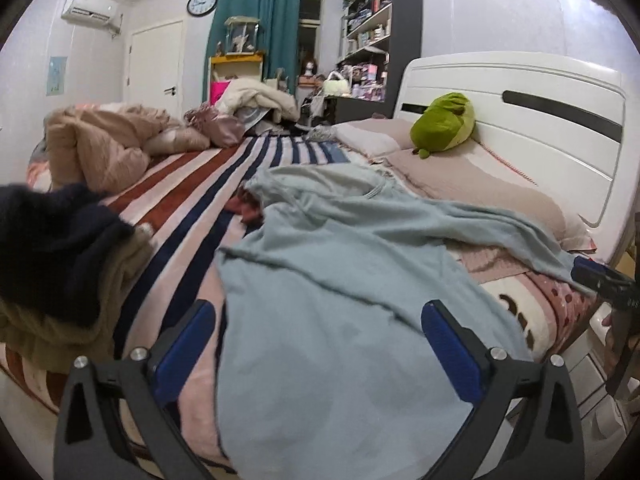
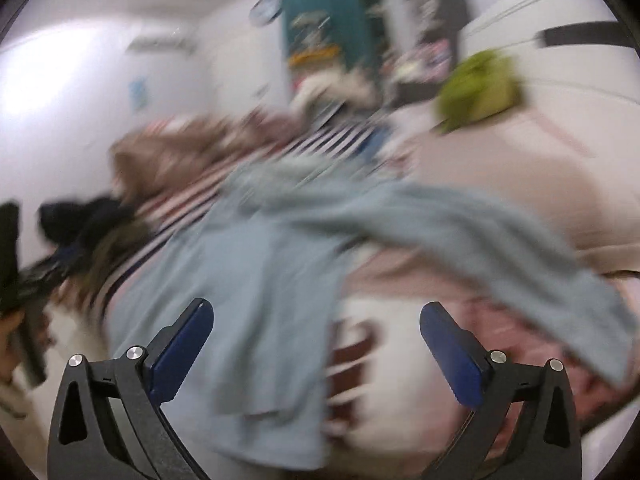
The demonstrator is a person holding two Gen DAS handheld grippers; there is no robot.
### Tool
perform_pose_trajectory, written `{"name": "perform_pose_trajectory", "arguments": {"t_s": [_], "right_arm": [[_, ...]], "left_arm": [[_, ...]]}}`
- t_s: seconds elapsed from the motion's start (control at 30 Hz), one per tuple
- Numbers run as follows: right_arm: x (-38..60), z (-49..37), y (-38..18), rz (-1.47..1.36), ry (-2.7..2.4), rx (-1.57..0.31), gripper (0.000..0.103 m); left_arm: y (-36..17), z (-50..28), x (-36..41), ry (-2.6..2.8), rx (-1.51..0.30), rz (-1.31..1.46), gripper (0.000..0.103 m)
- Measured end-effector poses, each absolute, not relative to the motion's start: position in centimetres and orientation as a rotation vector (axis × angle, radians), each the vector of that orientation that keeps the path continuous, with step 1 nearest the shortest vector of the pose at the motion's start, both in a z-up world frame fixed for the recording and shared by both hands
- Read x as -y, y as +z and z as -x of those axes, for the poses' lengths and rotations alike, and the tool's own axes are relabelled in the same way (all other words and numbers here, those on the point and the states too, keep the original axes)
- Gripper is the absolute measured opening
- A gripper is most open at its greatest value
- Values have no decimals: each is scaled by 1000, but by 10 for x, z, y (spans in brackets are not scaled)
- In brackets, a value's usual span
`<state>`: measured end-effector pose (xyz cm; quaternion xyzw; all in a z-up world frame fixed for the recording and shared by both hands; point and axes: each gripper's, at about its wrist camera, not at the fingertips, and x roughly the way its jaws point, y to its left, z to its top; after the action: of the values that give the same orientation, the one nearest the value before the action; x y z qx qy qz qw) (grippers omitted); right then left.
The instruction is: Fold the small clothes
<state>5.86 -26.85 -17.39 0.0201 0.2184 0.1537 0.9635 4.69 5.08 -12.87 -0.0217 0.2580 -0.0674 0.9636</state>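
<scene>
1. Blue-padded fingers of the left gripper (image 1: 318, 330) stand wide apart and grip nothing; the pale blue garment (image 1: 340, 280) lies on the bed between and beyond them.
2. Blue pads of the right gripper (image 2: 316, 330) are likewise spread wide and empty. The right wrist view is heavily blurred; the hem of the pale blue garment (image 2: 256, 300) hangs between the fingers, toward the left finger.
3. Spread across the near edge of the bed, the pale blue garment lies with one sleeve (image 1: 520, 228) stretched to the right, over the pillow edge.
4. At the right edge of the left wrist view, the right gripper (image 1: 608, 284) sits just beside the sleeve end; contact cannot be determined.
5. At the left, a dark navy garment (image 1: 52, 240) rests on top of an olive-tan garment (image 1: 60, 320), near the bed edge.
6. Under the clothes lies a striped blanket (image 1: 192, 200) with red, navy and pale stripes.
7. A small red item (image 1: 248, 208) protrudes from beneath the pale blue garment's far left edge.
8. Farther back, a tan quilt (image 1: 108, 140) is bunched at the left.
9. A green plush toy (image 1: 444, 124) rests on the pillow (image 1: 460, 176), against the white headboard (image 1: 540, 120).
10. Beyond the bed: a dark shelving unit (image 1: 384, 28), teal curtain (image 1: 256, 28), wall clock (image 1: 202, 3), white door (image 1: 156, 64) and air conditioner (image 1: 90, 6).
</scene>
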Motion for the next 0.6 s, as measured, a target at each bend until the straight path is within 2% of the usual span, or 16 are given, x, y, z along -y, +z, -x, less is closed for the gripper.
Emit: {"name": "perform_pose_trajectory", "arguments": {"t_s": [0.2,0.5,0.6], "right_arm": [[331,-60,-182,-128,146,-418,103],[422,-92,-244,-558,145,-530,99],[436,-103,-250,-640,164,-493,99]], "left_arm": [[-117,-54,-16,-155,-513,-39,102],[-118,-71,-4,-258,-601,134,102],[-118,-76,2,-249,-608,127,102]]}}
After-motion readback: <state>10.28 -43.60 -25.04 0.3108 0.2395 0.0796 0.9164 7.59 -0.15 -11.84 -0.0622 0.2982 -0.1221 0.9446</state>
